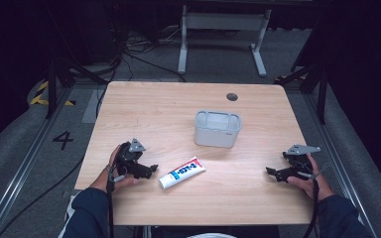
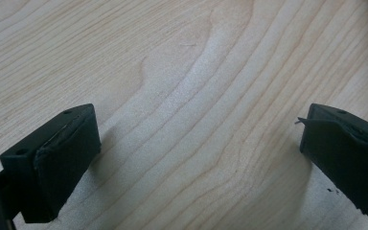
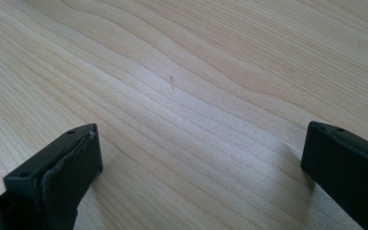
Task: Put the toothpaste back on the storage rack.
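Right gripper [image 3: 201, 177] fingers [image 3: 57, 182] spread wide over bare table [image 3: 196, 86]

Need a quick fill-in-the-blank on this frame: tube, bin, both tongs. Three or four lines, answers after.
1. The tube lies nearest the ____ tongs.
2. The grey bin stands ____ on the table.
3. The jaws of the right tongs stand ____, with bare wood between them.
4. The left tongs hold ____.

Missing words: left; upright; open; nothing
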Demonstrator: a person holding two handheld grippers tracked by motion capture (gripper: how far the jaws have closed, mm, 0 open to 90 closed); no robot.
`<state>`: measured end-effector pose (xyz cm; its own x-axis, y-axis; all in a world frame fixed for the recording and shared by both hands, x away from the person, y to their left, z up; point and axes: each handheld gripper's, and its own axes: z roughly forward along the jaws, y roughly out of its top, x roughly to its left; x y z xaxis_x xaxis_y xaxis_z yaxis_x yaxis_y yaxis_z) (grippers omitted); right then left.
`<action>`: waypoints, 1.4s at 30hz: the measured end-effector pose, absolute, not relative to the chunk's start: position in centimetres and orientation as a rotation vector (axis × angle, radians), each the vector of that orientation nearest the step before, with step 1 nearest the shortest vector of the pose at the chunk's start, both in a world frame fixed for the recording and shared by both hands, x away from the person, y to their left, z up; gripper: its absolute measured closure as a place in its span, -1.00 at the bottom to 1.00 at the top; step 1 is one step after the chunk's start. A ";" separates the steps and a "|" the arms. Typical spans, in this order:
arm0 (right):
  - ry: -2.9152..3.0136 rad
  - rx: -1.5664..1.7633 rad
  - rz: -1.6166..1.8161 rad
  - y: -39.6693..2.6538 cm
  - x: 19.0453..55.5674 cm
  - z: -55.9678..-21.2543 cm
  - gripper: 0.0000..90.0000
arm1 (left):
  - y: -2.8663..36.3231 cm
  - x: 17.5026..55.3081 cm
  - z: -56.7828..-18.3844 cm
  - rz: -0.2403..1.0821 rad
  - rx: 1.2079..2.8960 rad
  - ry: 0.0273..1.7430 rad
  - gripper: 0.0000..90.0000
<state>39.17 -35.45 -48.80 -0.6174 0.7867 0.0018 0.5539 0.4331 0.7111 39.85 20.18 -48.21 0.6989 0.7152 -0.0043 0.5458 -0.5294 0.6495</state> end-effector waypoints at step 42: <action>2.365 1.142 0.991 -35.7 38.7 -48.8 -0.99 | 14.6 38.0 -42.8 0.252 2.489 0.613 -0.55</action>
